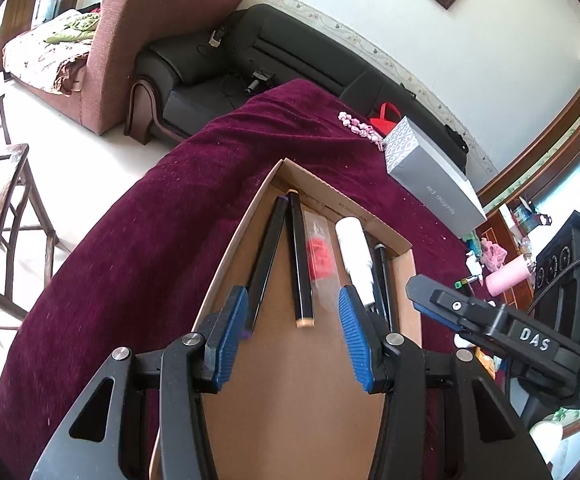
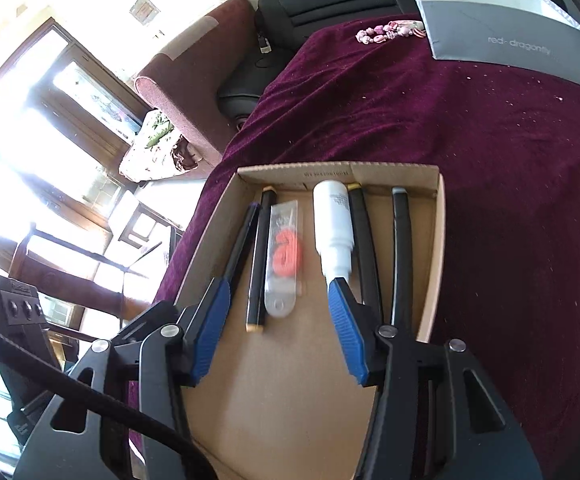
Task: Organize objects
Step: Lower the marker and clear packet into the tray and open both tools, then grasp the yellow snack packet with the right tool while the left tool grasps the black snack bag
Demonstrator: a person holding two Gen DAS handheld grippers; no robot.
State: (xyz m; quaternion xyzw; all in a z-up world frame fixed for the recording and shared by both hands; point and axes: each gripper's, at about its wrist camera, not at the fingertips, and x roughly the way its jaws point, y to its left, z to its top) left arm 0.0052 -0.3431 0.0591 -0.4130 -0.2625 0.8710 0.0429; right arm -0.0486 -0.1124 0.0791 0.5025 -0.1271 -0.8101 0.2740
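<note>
A shallow cardboard tray lies on a maroon cloth. In it lie side by side black pens, a clear packet with a red item, a white bottle and more black pens. My left gripper is open and empty above the tray's near half. My right gripper is open and empty over the same tray. It also shows from the side in the left wrist view.
A grey box and a pink bead string lie at the cloth's far end. Small items, including a pink bottle, sit to the right. A black sofa and a chair stand beyond.
</note>
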